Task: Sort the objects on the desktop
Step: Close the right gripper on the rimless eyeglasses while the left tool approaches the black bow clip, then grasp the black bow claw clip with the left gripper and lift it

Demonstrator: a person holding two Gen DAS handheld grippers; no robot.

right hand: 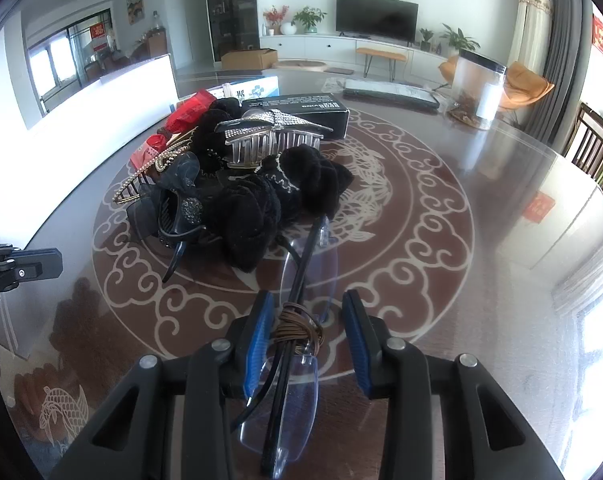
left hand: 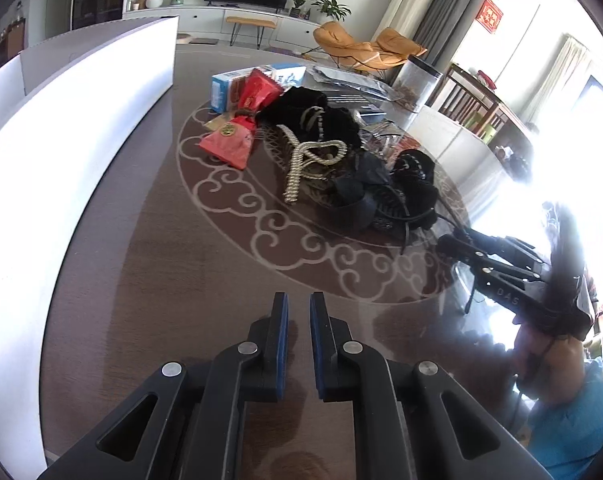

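Folded rimless glasses (right hand: 297, 392) with a brown hair tie (right hand: 299, 330) wound round them lie lengthwise between my right gripper's fingers (right hand: 308, 296). The left pad touches the tie, while a gap shows before the right pad. The glasses' far end reaches a pile of hair accessories with black scrunchies (right hand: 245, 216), a rhinestone comb clip (right hand: 273, 136) and a beaded headband (left hand: 301, 160). My left gripper (left hand: 299, 300) hovers over bare tabletop short of the pile, shut with nothing in it. The right gripper (left hand: 453, 242) appears at the pile's right side.
A red packet (left hand: 237, 128), a blue-white box (left hand: 225, 88) and a black box (right hand: 301, 108) sit behind the pile. A clear canister (right hand: 477, 88) stands at the far right. A tall white box wall (left hand: 81, 92) runs along the left. A person's hand (left hand: 553, 360) holds the right gripper.
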